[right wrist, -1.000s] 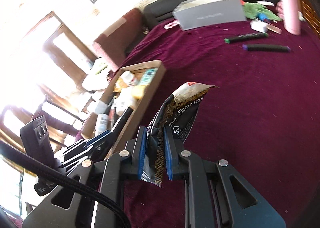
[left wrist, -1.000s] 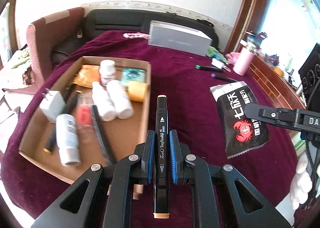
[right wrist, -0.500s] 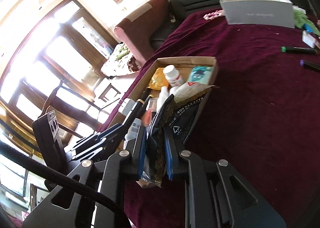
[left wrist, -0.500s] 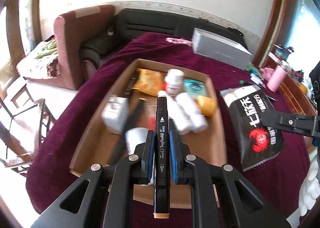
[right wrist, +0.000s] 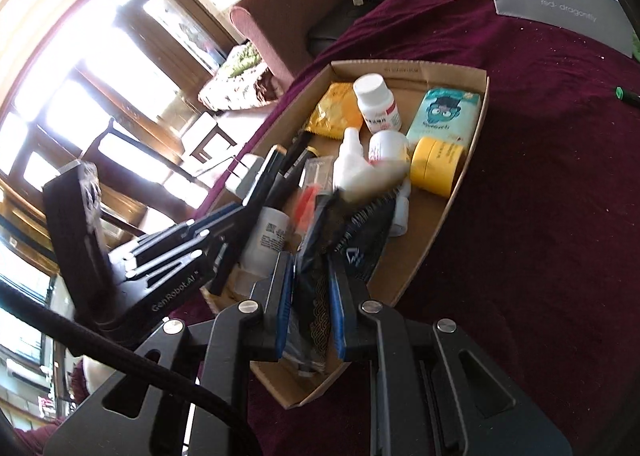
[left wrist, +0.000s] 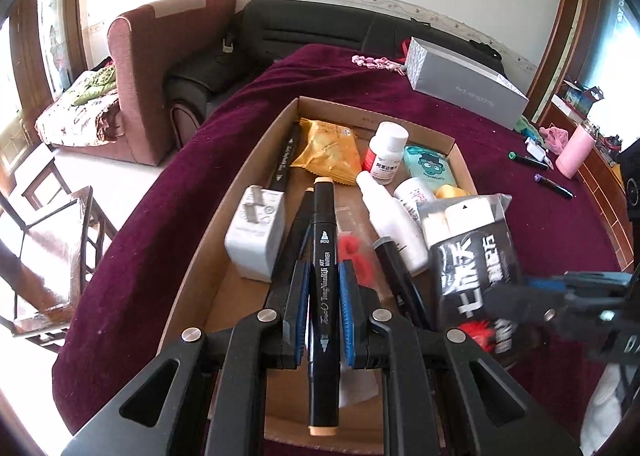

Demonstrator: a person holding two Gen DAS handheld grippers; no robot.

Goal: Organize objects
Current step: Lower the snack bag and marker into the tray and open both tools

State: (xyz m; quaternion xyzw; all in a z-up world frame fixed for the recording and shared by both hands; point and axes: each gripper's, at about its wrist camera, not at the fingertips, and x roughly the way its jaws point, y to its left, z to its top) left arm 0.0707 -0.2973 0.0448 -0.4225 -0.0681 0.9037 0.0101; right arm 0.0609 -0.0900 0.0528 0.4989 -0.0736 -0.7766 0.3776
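Pads of the left gripper (left wrist: 324, 314) clamp a black cylindrical art marker with a tan end cap (left wrist: 323, 256) about mid-barrel, above the shallow brown cardboard tray (left wrist: 256, 159). The marker looks light, rigid and smooth, so a mid-barrel hold suits it. The right gripper (right wrist: 310, 310) pinches a soft black foil snack packet (right wrist: 344, 244), likely light and crinkly, by its lower edge over the tray's near end. Beyond lie a white charger plug (left wrist: 256, 232), white bottles (left wrist: 390, 215) and a yellow tape roll (right wrist: 438, 165). Free floor shows only near the low front wall; the maroon tablecloth (right wrist: 560, 195) is open farther out.
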